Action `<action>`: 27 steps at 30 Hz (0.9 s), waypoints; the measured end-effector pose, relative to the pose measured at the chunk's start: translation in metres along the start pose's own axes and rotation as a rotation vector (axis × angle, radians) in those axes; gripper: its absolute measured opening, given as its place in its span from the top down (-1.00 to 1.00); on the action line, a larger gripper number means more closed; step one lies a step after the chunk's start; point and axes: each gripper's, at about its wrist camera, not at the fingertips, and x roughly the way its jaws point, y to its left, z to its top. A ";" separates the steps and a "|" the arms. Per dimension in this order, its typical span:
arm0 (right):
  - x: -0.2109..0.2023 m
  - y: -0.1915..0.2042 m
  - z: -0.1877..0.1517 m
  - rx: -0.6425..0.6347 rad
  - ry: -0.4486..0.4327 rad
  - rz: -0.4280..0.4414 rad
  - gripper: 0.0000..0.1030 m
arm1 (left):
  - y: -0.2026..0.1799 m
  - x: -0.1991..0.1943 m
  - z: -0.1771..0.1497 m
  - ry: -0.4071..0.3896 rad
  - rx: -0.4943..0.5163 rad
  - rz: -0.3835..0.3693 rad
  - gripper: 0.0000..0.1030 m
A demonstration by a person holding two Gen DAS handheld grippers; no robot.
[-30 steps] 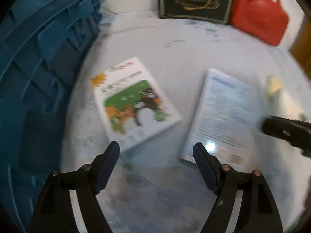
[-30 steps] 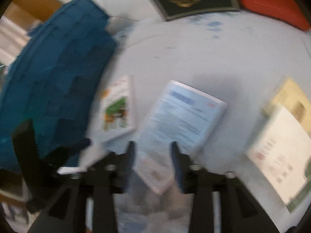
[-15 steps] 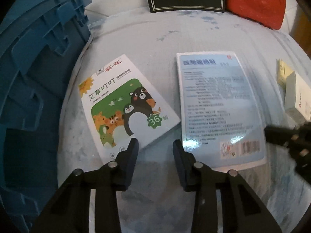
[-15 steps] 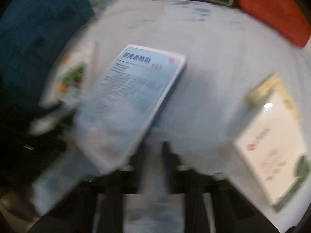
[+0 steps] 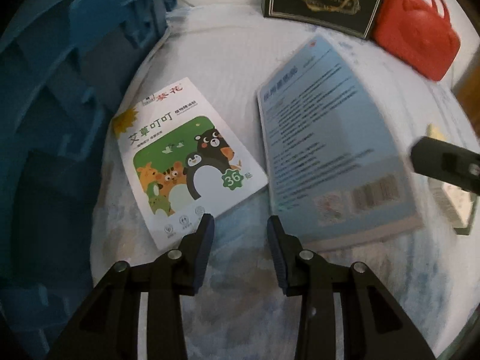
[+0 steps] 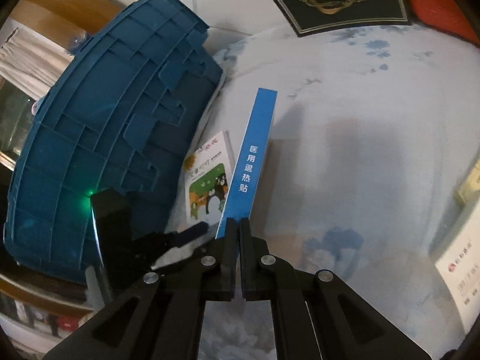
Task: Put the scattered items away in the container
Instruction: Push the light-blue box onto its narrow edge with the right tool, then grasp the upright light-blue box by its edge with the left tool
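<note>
The flat blue cardboard box with printed text (image 6: pixel 253 162) is pinched at its near end by the right hand-held gripper (image 6: pixel 239 226), whose jaws are clenched on it. The box is tilted up on edge, its narrow blue spine facing the right wrist camera, its far end toward the back of the pale blue-and-white cloth-covered counter (image 6: pixel 360 156). From the left wrist view the same box (image 5: pixel 330 150) shows its broad pale-blue printed face, slanted and a little blurred.

Just to its left lies the white flat packet with cartoon animals on a green patch (image 5: pixel 186 162), flat on the counter. The left hand-held gripper (image 5: pixel 240 222) hangs over the packet's near corner, jaws released with a gap between them, holding nothing.

Further left stands the big blue ribbed plastic crate (image 6: pixel 114 138), its wall beside the packet. At the back are a black gold-trimmed gift bag (image 5: pixel 322 0) and a red bag (image 5: pixel 417 39). A white box (image 6: pixel 462 270) lies at the right edge.
</note>
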 end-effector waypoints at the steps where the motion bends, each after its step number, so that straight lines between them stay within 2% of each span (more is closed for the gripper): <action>1: 0.004 0.001 0.003 0.000 0.000 0.016 0.90 | 0.002 -0.007 -0.001 -0.012 -0.007 -0.016 0.27; 3: 0.005 0.006 0.014 -0.008 -0.002 0.022 0.91 | 0.002 -0.023 -0.002 -0.047 -0.001 -0.026 0.21; 4: 0.004 0.010 0.015 -0.004 0.004 0.051 0.91 | 0.001 -0.028 -0.003 -0.056 0.004 -0.025 0.07; 6: 0.006 0.018 0.015 -0.001 0.019 0.089 0.91 | -0.001 -0.041 -0.004 -0.083 0.014 -0.019 0.02; 11: 0.015 0.034 0.024 -0.033 0.028 0.070 0.91 | 0.001 -0.061 -0.004 -0.113 0.012 -0.030 0.00; 13: 0.018 0.039 0.024 -0.040 0.044 0.056 0.87 | -0.001 -0.067 -0.001 -0.122 0.017 -0.024 -0.12; 15: 0.021 0.042 0.026 -0.043 0.052 0.054 0.71 | -0.002 -0.074 0.003 -0.130 0.023 -0.019 -0.18; 19: 0.025 0.042 0.026 -0.044 0.065 0.059 0.66 | -0.007 -0.090 0.004 -0.164 0.036 -0.025 -0.46; 23: 0.033 0.041 0.024 -0.055 0.116 0.026 0.66 | -0.016 -0.092 0.006 -0.170 0.061 -0.009 -0.48; 27: 0.037 0.038 0.024 -0.048 0.138 0.025 0.66 | -0.023 -0.074 0.011 -0.151 0.057 0.012 -0.48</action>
